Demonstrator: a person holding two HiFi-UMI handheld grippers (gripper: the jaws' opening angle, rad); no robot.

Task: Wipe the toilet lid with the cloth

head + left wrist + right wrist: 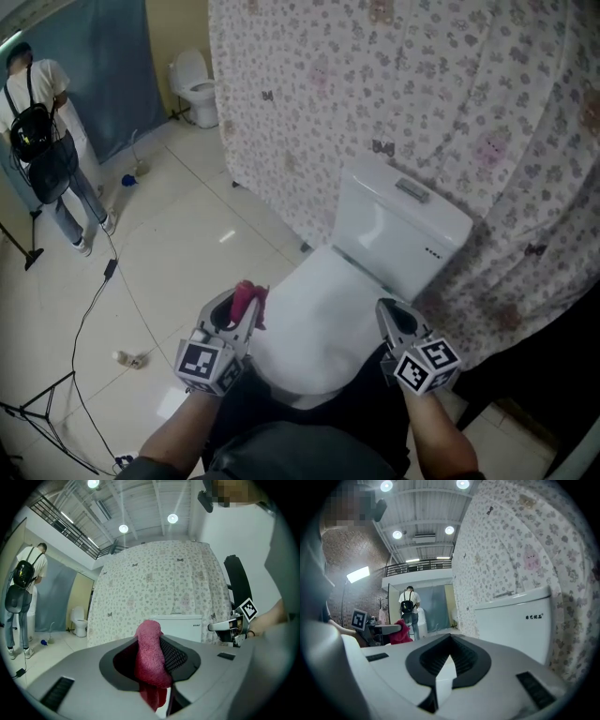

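Note:
The white toilet lid (319, 319) is down, right below me, with the tank (398, 225) behind it. My left gripper (240, 307) hovers at the lid's left edge, shut on a pink-red cloth (247, 294). In the left gripper view the folded cloth (150, 653) fills the gap between the jaws of the left gripper (153, 663) and hangs below them. My right gripper (389, 317) is over the lid's right edge, jaws together and holding nothing. In the right gripper view the right gripper (449, 656) has a strip of the lid (445, 679) showing beneath it.
A floral curtain (422, 94) hangs behind and beside the tank. At far left stands a person with a black backpack (42, 141), with a second toilet (194, 89) beyond. A cable (94, 300), a stand's legs (37, 412) and a small object (131, 358) lie on the tiled floor.

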